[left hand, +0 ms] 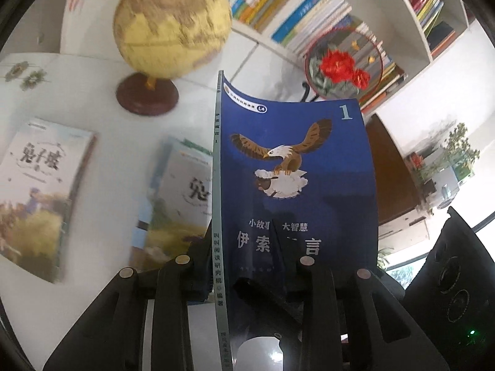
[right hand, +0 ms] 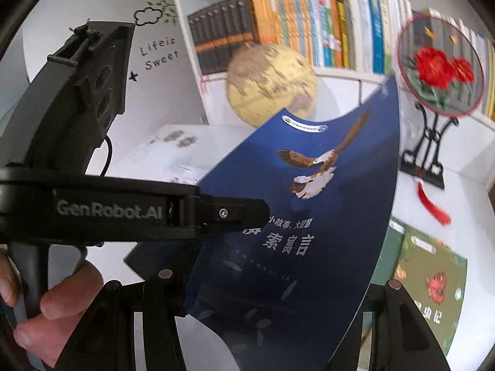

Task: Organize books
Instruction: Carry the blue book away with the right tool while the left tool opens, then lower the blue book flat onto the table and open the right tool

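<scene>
A thin blue book (left hand: 294,160) with an eagle on its cover stands upright, lifted off the white table (left hand: 102,117). My left gripper (left hand: 244,259) is shut on its lower part: the spine sits between the fingers and one pad lies over the cover's title. In the right wrist view the same blue book (right hand: 309,216) fills the gap of my right gripper (right hand: 278,281), which is shut on its bottom end. The book's top edge bows. A hand (right hand: 55,303) holds the left gripper's handle there, and a left finger (right hand: 235,211) clamps the cover.
Two pale books (left hand: 40,191) (left hand: 179,191) lie flat on the table, with a green book (right hand: 433,284) at the right. A yellow globe (left hand: 171,24) and a round red-flower fan on a stand (right hand: 439,65) are behind. The white bookshelf (right hand: 294,31) is packed with upright books.
</scene>
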{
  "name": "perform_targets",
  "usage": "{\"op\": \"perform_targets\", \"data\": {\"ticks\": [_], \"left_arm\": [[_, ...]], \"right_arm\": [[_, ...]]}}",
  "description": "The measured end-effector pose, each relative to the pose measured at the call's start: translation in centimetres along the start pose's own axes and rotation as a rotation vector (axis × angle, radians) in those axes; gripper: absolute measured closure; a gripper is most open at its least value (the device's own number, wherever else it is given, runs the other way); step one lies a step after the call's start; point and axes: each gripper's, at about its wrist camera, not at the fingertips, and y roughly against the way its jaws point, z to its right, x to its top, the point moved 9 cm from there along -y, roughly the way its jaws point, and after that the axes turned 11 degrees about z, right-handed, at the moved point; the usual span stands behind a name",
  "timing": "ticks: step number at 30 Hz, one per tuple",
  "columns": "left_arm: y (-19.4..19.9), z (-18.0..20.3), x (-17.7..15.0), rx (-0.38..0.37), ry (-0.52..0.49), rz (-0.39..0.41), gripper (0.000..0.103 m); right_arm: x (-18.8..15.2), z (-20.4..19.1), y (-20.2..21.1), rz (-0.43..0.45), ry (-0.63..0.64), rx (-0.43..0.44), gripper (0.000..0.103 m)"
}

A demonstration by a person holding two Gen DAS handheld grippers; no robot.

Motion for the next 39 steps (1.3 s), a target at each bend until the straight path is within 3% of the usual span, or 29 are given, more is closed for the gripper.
{"op": "perform_targets", "data": {"ticks": [14, 21, 31, 39], "left_arm": [[6.5, -6.6, 4.5, -0.005, 0.03, 0.083, 0.077], [8.7, -11.6, 6.5, 0.046, 0.015, 0.112, 0.077], [7.7, -20.2, 6.3, 0.1, 0.053, 0.039, 0.077], [5.6, -24.9, 5.3, 0.069, 0.11, -0.028, 0.074]], "right_arm": [[3.8, -8.6, -3.0, 0.029, 0.069, 0.037, 0.048], [5.4, -14.0, -5.7, 0.04, 0.096, 0.07, 0.048], [3.8, -19.6, -12.9, -0.046, 0.065, 0.109, 0.048], [1.6, -20.5, -17.6, -0.126, 0.014, 0.099, 0.048]]}}
